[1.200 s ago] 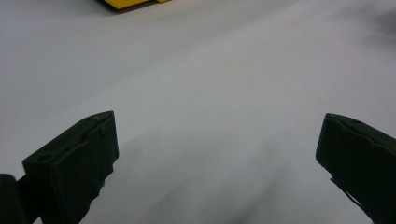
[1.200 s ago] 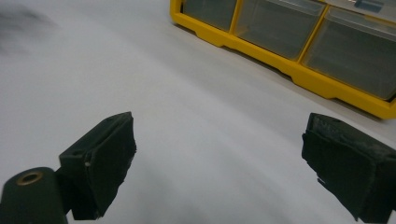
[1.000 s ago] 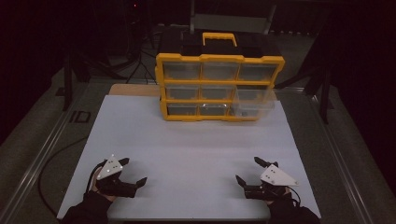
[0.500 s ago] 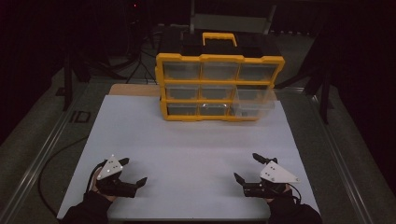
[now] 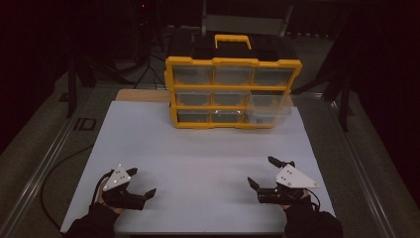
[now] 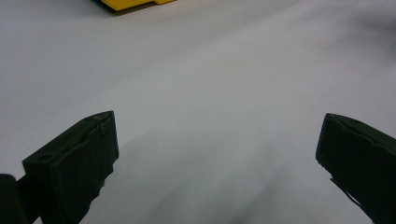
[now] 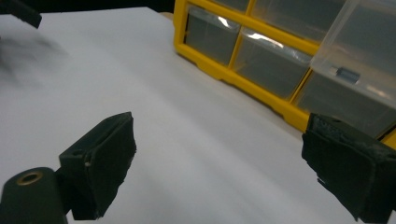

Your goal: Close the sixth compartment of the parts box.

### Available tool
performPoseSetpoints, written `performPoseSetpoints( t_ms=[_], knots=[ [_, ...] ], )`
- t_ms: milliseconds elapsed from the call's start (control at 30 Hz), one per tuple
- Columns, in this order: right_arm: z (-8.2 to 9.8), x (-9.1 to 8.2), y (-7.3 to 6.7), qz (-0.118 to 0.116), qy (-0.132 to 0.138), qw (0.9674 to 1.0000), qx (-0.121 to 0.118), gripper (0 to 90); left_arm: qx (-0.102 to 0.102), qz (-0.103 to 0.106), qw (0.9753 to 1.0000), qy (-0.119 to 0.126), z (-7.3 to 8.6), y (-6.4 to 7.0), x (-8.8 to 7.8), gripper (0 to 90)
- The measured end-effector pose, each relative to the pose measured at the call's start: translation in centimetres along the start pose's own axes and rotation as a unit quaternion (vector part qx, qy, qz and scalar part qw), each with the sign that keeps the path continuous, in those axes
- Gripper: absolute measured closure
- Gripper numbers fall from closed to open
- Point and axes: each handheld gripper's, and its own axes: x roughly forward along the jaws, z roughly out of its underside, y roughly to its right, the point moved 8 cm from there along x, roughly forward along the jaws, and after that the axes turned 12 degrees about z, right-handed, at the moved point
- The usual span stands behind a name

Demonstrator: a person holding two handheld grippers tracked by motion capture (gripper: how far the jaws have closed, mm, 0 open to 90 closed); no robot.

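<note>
Lighting: dim room, black surroundings; the white table sheet (image 5: 198, 148) is lit evenly from above. Soft shadows are cast beneath the black fingers (image 6: 74, 158). Glare is seen on the drawer fronts (image 7: 224, 23) beyond the fingertips. Mild blur throughout.

High view looks forward and down from above the near edge, whole desk (image 5: 198, 148) in frame. Both tool views sit low and close over the white surface; right faces the yellow organizer (image 7: 243, 51), left catches its corner. All share organizer and desk.
</note>
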Motion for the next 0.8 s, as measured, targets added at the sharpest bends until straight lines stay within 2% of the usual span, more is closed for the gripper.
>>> performPoseSetpoints(
  t_ms=[267,533,800],
  knots=[
    [-1.5,0.3,1.1,0.014,0.007,0.9999,-0.005,9.5,0.001,0.001,1.0,0.0,0.0,0.1,0.0,0.0],
    [-3.3,0.9,3.2,0.037,0.015,0.9992,0.003,9.5,0.0,0.001,1.0,-0.002,0.0,0.1,0.1,0.0],
    [-3.6,2.0,4.6,0.061,0.008,0.9981,0.009,9.5,0.002,0.0,1.0,-0.003,0.0,0.1,0.0,0.0]
  ],
)
